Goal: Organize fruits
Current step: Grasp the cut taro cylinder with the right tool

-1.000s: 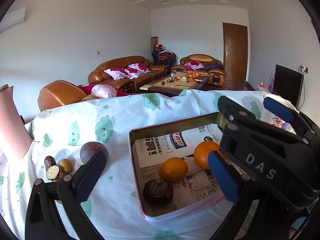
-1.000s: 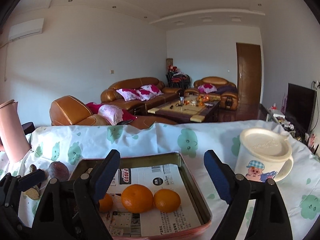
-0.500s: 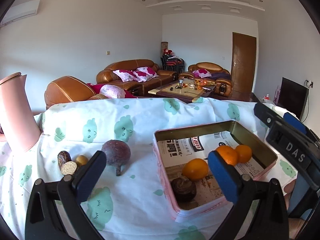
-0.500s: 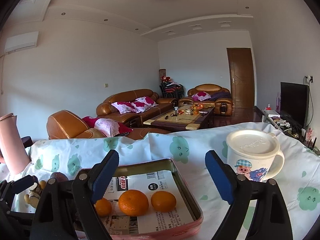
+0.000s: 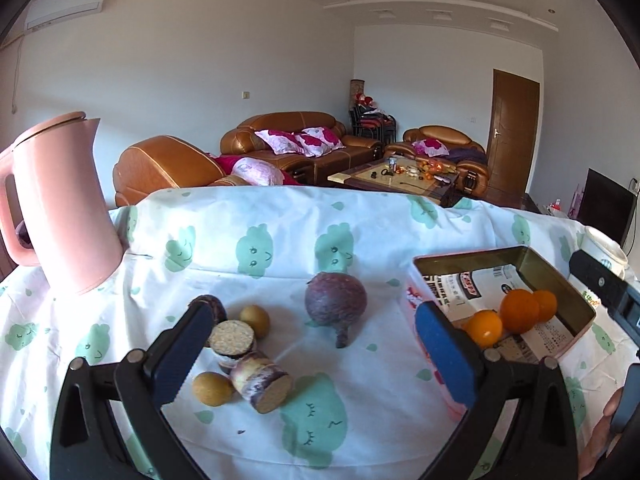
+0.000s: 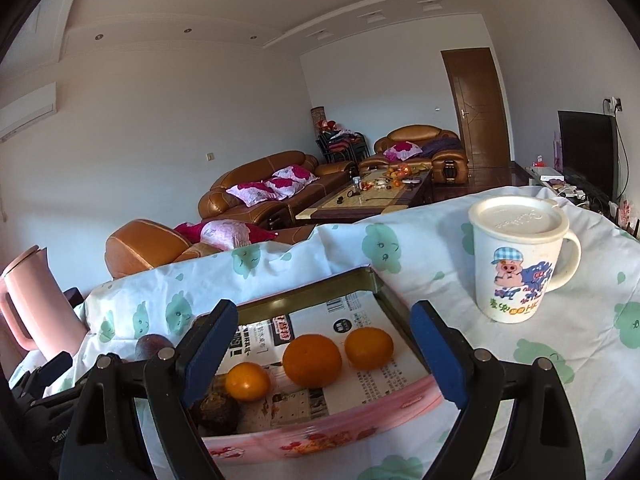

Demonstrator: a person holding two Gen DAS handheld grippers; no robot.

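My left gripper (image 5: 312, 356) is open and empty above the cloth. A round purple fruit (image 5: 335, 306) lies just beyond its fingertips. At its left finger lie two small yellow fruits (image 5: 255, 320), cut cane pieces (image 5: 262, 380) and a dark piece (image 5: 212, 306). The pink tin (image 5: 480, 258), lined with newspaper, stands to the right and holds three oranges (image 5: 519, 312). My right gripper (image 6: 322, 350) is open over the tin's (image 6: 320, 436) near edge, gripping nothing. In the tin I see the oranges (image 6: 312, 360) and a dark brown fruit (image 6: 214, 412).
A pink kettle (image 5: 60, 208) stands at the table's far left. A lidded cartoon mug (image 6: 516, 260) stands right of the tin. The white cloth with green prints covers the table, with sofas and a coffee table beyond its far edge.
My left gripper has swung left, away from the tin, so the loose fruits now sit between its fingers. The right gripper has rolled a little and stays at the tin.
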